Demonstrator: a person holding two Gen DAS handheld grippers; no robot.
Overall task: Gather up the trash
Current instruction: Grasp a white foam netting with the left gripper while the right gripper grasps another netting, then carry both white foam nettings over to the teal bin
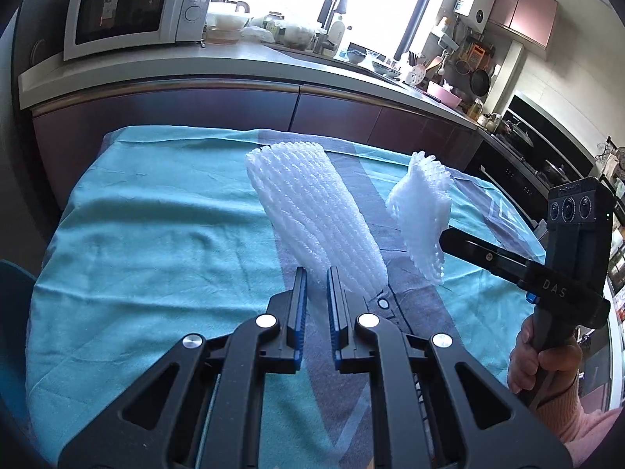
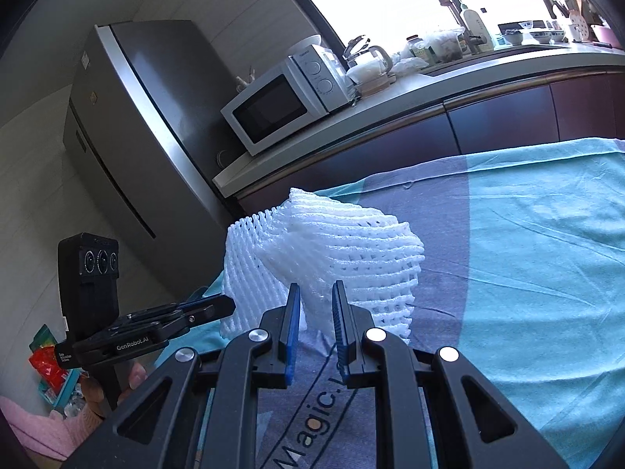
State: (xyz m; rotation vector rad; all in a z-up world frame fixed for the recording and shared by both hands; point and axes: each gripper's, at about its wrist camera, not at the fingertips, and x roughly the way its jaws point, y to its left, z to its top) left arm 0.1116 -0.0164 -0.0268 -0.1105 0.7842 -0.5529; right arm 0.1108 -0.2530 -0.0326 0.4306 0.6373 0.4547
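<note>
Over the teal cloth (image 1: 156, 215), each hand-held gripper, left (image 1: 315, 273) and right (image 2: 315, 289), pinching its own white foam net (image 1: 312, 203) (image 2: 351, 250).

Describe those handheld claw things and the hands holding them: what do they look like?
Each claw is black, with blue ribbed pads, silver rivets and a three-lens camera block. One reads "DAS", the other "GenRobot.AI". The right hand wears a pink sleeve.

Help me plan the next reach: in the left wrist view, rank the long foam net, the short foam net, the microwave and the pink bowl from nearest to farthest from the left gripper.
1. Long foam net: in the left gripper, ahead.
2. Short foam net: right, in the right gripper.
3. Microwave far left and pink bowl far right, both on the counter: too close to call.
</note>
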